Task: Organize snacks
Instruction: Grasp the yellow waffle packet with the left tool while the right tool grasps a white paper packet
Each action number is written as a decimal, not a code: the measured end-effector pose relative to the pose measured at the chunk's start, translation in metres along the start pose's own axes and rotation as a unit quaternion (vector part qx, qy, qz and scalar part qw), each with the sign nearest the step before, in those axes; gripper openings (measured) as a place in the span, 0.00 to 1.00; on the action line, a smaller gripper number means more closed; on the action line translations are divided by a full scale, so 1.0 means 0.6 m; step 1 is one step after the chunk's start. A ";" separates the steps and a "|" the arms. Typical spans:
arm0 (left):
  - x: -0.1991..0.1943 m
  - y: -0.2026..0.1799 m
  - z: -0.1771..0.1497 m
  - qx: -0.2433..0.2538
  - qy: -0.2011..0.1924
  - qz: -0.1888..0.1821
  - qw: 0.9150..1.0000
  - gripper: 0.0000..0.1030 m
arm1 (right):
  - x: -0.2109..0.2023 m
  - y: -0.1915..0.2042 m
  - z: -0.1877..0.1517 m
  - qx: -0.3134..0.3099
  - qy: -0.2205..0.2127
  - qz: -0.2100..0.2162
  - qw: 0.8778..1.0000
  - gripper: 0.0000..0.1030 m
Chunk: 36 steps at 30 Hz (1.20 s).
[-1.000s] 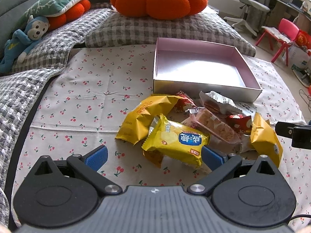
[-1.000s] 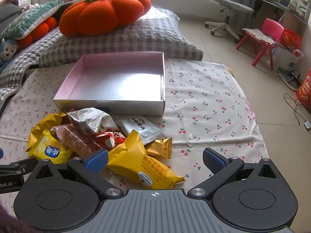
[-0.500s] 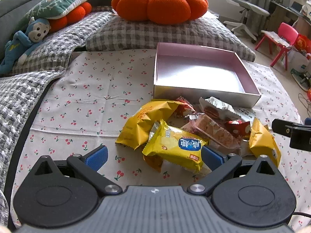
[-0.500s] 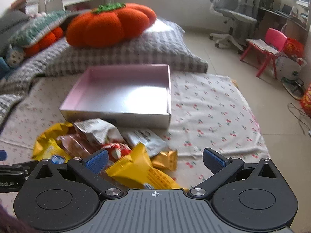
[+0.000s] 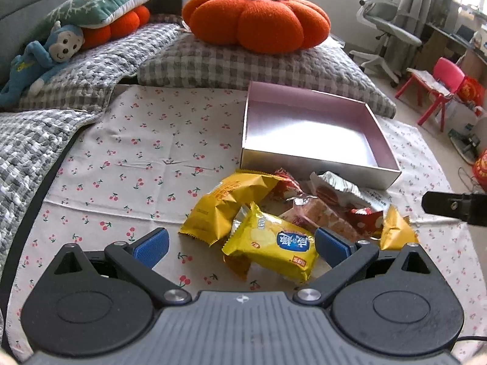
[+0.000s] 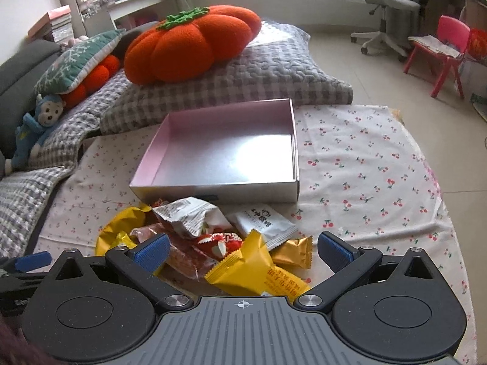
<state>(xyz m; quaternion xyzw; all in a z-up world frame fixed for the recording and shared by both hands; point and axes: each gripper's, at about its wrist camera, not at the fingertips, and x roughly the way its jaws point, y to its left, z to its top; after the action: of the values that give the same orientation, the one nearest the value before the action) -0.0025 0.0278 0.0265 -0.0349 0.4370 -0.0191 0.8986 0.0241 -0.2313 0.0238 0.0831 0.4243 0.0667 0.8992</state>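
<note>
A pile of snack packets lies on the cherry-print cloth in front of an empty pink-lined silver box [image 5: 316, 164] [image 6: 213, 188]. In the left wrist view my left gripper [image 5: 242, 245] is open above a yellow packet with a blue label [image 5: 274, 243], next to a larger yellow bag [image 5: 225, 203] and a clear pink packet [image 5: 319, 216]. In the right wrist view my right gripper [image 6: 242, 248] is open over a yellow packet [image 6: 258, 270], with a red packet [image 6: 219, 241], a white packet [image 6: 264, 222] and a silver packet [image 6: 191, 216] just beyond.
A grey checked pillow [image 5: 243, 64] with an orange pumpkin cushion [image 5: 258, 19] lies behind the box. A blue monkey toy [image 5: 39, 60] sits at far left. An office chair [image 6: 380, 3] and a red child's chair [image 6: 438, 51] stand on the floor to the right.
Both cameras have tilted up and drawn back a little, so more of the room shows. The right gripper has moved left over the pile. Both stay open and nothing was picked up.
</note>
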 end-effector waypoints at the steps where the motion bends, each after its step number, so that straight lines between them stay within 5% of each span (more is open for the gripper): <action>1: -0.001 0.002 0.001 0.000 0.000 -0.004 1.000 0.99 | 0.000 0.003 0.002 -0.010 0.000 -0.005 1.000 1.00; 6: 0.003 0.010 0.015 0.018 0.005 -0.017 1.000 0.95 | 0.000 0.006 0.019 -0.042 0.007 -0.016 0.999 1.00; 8: 0.011 0.021 0.027 0.020 0.021 -0.058 0.998 0.90 | 0.003 0.003 0.031 -0.044 0.017 -0.014 0.999 1.00; 20: 0.099 0.086 0.054 0.012 0.062 -0.150 0.987 0.75 | 0.102 -0.014 0.048 0.018 0.090 0.095 0.991 0.86; 36: 0.158 0.105 0.084 0.009 0.084 -0.178 0.980 0.50 | 0.179 0.005 0.084 0.097 0.110 0.100 0.984 0.84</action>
<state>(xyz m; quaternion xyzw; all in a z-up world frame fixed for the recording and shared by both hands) 0.0961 0.0871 -0.0217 -0.1028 0.4972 -0.1855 0.8413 0.1307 -0.2124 -0.0245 0.2039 0.5149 0.1239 0.8234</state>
